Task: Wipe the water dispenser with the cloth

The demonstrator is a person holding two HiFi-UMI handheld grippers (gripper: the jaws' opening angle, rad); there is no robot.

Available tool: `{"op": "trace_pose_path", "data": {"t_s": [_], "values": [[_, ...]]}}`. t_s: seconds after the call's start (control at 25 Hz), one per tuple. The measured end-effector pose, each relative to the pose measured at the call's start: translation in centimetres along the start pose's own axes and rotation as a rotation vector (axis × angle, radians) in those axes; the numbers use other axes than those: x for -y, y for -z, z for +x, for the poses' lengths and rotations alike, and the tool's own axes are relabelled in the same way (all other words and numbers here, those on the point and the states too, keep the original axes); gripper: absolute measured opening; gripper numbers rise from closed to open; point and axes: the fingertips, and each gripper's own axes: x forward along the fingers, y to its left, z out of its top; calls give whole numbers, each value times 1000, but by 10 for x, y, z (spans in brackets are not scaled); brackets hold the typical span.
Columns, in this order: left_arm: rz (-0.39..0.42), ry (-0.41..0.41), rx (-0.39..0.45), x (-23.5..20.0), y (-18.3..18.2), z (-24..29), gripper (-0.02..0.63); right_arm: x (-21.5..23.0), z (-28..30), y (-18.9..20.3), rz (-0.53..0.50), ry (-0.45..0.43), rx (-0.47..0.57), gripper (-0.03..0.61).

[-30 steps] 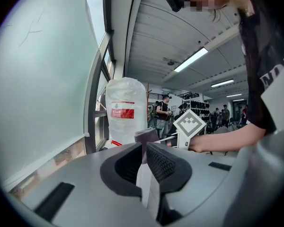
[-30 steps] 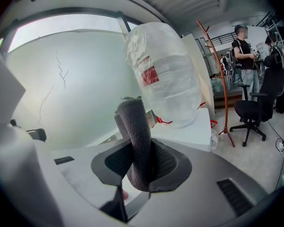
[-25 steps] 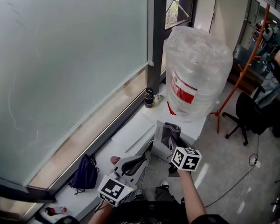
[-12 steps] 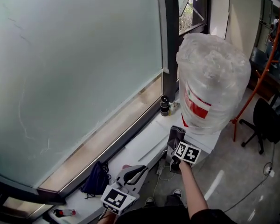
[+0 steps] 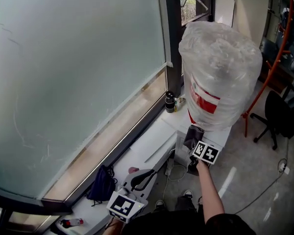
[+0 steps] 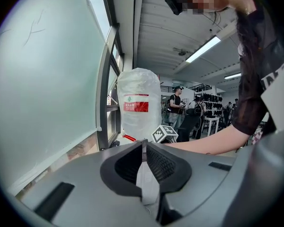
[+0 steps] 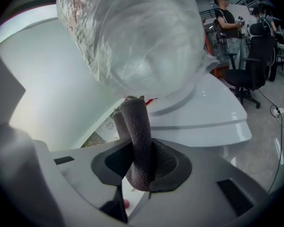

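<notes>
Right gripper (image 7: 142,162) clamped on the grey cloth (image 7: 135,126), its upright fold just beside the water dispenser (image 7: 199,112)

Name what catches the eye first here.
A huge water bottle wrapped in clear plastic sits atop the white dispenser beside the frosted window. The right claw is shut on a grey cloth near the bottle's foot; the left claw hangs low, shut and empty.
</notes>
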Motion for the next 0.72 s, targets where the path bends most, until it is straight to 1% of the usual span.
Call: {"op": "trace_pose_path", "data": {"t_s": [0.28,0.52,0.72], "values": [[10,101,24,21,0,17,43,70,-47,-1,101,72,47,109],[18,182,40,40,5,27,43,131,-89,2,111,176,84,109],[31,227,52,49,6,27,43,155,-118,6,75,243,90,107]]}}
